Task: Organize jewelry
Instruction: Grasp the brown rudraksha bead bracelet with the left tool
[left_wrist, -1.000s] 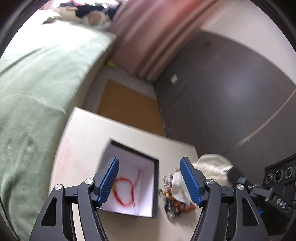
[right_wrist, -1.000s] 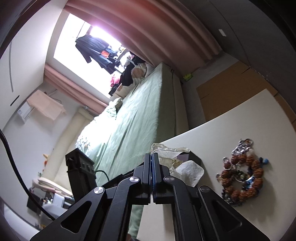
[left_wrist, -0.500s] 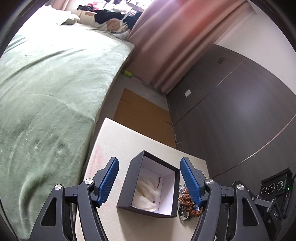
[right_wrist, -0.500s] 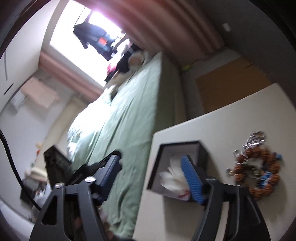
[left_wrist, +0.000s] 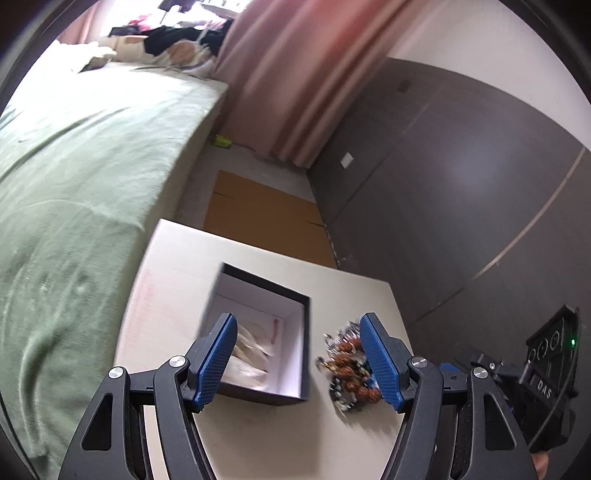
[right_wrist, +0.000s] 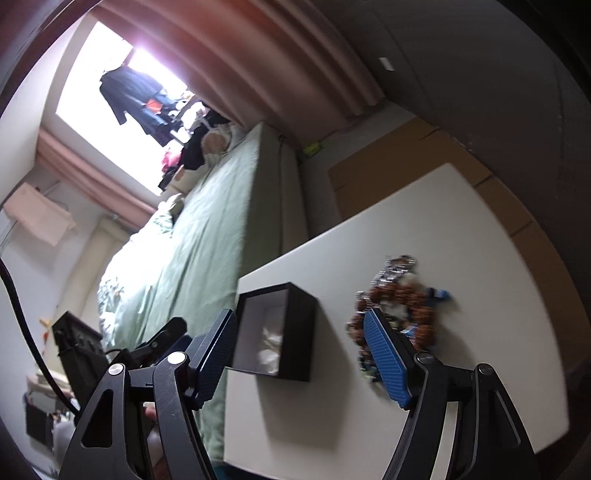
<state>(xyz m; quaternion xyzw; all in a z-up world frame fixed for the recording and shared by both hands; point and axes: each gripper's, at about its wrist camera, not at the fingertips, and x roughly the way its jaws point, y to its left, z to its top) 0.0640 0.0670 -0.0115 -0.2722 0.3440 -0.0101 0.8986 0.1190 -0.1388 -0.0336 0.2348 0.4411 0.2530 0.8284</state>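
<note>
A black box (left_wrist: 304, 350) with a white inside stands on the small white table (left_wrist: 258, 435). In it lies a crumpled clear bag (left_wrist: 251, 350) with a bit of red string. To its right sits a heap of brown bead bracelets (left_wrist: 349, 369) mixed with blue and silver pieces. My left gripper (left_wrist: 297, 325) hangs open above the box's near right corner and holds nothing. My right gripper (right_wrist: 299, 321) is open and empty too, between the box (right_wrist: 295, 332) and the beads (right_wrist: 406, 306). Its left finger covers the box's near edge.
A bed with a green cover (left_wrist: 74, 166) runs along the table's left side. Flat cardboard (left_wrist: 258, 206) lies on the floor beyond the table, and dark wardrobe doors (left_wrist: 461, 184) rise to the right. The other gripper's body (left_wrist: 546, 369) shows at the right edge.
My right gripper was shut by the clear bag over the box; it has opened and the bag now lies inside, over the red string. Both views have shifted, with the box farther off.
</note>
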